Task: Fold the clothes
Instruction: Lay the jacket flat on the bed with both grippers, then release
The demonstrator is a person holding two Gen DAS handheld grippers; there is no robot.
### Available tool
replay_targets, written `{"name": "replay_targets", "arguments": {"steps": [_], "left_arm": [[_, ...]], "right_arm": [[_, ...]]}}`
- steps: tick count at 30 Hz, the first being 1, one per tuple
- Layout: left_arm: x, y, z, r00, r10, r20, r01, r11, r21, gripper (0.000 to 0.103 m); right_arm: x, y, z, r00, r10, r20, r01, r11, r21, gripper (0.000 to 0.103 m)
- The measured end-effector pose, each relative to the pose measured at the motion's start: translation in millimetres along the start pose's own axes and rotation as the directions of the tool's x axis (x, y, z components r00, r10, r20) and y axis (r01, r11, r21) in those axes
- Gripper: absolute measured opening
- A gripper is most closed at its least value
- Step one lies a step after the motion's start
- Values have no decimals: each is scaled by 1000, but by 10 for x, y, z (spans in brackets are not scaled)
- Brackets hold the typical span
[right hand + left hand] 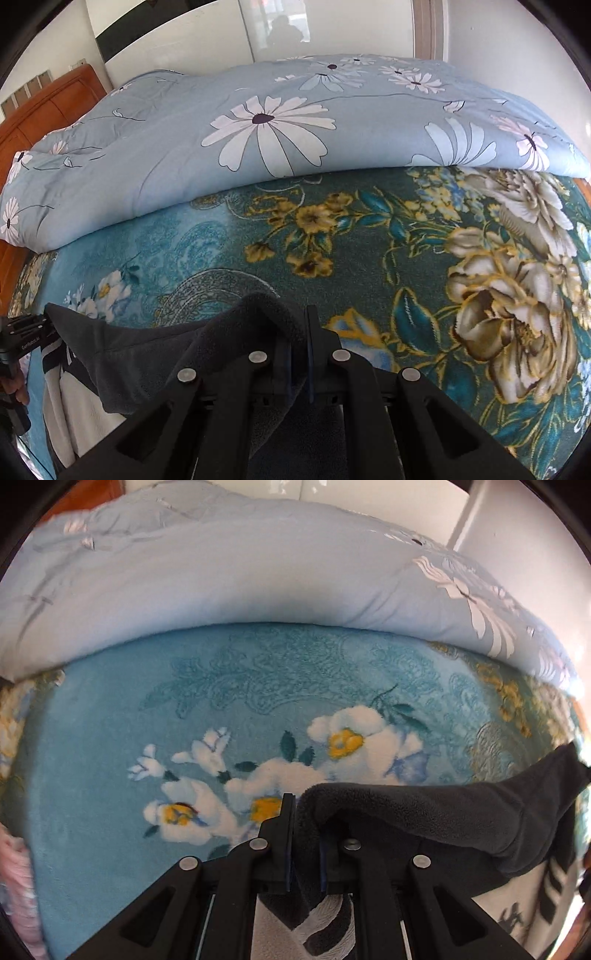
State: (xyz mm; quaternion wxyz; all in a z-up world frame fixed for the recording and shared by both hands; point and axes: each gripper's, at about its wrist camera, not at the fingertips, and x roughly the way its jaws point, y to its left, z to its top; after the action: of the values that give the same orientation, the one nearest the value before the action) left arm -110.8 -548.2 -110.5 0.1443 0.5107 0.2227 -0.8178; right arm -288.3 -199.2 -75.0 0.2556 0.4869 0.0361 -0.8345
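A: Nearest the left wrist camera is the left gripper (pixel 303 814). Its jaws are drawn nearly together, with a thick fold of the dark grey fleece garment (pixel 424 819) pinched between the pads.

B: Where does the cloth go from there?

A: It bulges up over the right-hand finger, hiding that tip, and stretches off to the right as a taut band. Below the jaws, pale fabric with dark stripes hangs down; that looks like part of the same garment.

B: And the right side?

A: Much the same. The right gripper (pixel 301 328) has its jaws almost closed on another edge of the fleece garment (pixel 166 354). The cloth mounds over the left-hand finger and runs left to the other gripper (pixel 27 328), seen at the frame's edge with a hand (pixel 14 389) below it.

B: So it is held between the two?

A: Yes, its upper edge spans from one gripper to the other, above the teal floral blanket (pixel 369 266). The white-and-navy part hangs beneath.

B: What lies beyond?

A: A light blue daisy-print duvet (pixel 258 129) bunched along the far side of the blanket, with a wooden headboard (pixel 55 99) at the left.
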Motion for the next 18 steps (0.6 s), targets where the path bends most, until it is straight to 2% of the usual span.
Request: {"name": "replay_targets", "arguments": {"steps": [2, 5, 6, 7, 10, 11, 12, 14, 16, 18], "left_arm": [[117, 141, 37, 997, -79, -24, 77, 995, -68, 12], [263, 302, 53, 979, -194, -57, 182, 970, -164, 13], [271, 349, 59, 973, -223, -54, 209, 960, -187, 13], [270, 398, 62, 965, -258, -50, 241, 945, -219, 13], [235, 425, 56, 956, -282, -78, 258, 938, -231, 15], [179, 372, 54, 967, -240, -84, 221, 957, -191, 24], [123, 319, 52, 976, -197, -88, 183, 972, -150, 34], [-38, 190, 45, 992, -105, -73, 100, 993, -62, 42], [-229, 70, 23, 998, -29, -49, 29, 1000, 6, 43], [-485, 36, -60, 999, -38, -17, 38, 999, 29, 44]], "right_arm": [[117, -121, 28, 999, 29, -27, -28, 998, 51, 7], [325, -295, -28, 993, 81, -86, -70, 989, 130, 9], [382, -337, -58, 990, 92, -105, -76, 986, 148, 13], [387, -365, -74, 990, 95, -104, -78, 985, 153, 21], [339, -401, -80, 989, 104, -104, -89, 986, 138, 33], [284, -393, -71, 990, 96, -101, -84, 989, 118, 39], [224, -383, -62, 992, 87, -96, -77, 992, 96, 41], [72, -359, -66, 995, 70, -77, -66, 996, 57, 51], [-78, -329, -67, 997, 45, -65, -44, 999, 19, 54], [-272, -280, -147, 999, 28, -47, -29, 1000, -8, 54]]}}
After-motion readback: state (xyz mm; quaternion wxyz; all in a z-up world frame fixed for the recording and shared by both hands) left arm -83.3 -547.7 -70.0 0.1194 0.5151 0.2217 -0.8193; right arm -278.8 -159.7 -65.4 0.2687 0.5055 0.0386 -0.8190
